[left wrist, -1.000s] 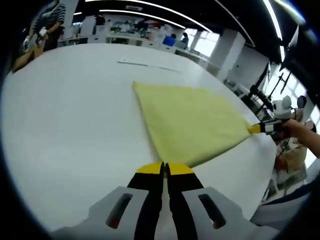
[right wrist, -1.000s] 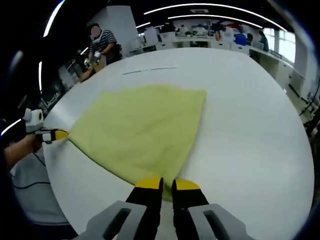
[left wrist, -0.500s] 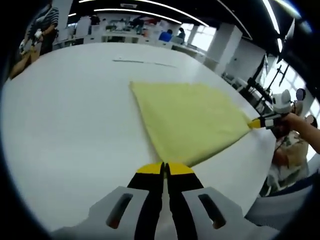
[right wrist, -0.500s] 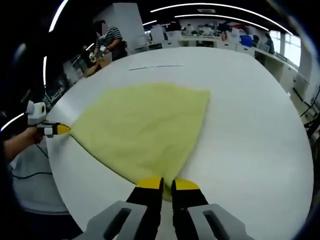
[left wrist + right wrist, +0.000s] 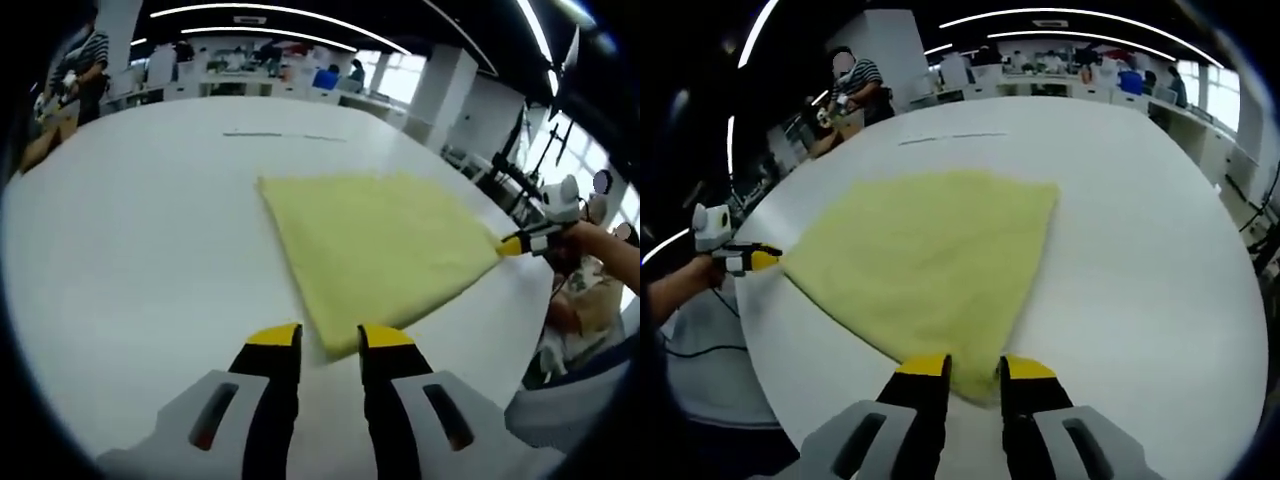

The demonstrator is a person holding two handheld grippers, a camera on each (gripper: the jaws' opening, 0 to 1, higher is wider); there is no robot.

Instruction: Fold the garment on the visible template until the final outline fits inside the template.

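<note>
Straddling garment corners, grippers parted

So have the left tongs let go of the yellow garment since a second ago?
Yes. The left tongs have opened around the garment corner lying on the white table.

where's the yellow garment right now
The yellow garment lies flat on the white table, with one corner between the open jaws of the left gripper and another between those of the right gripper.
</note>
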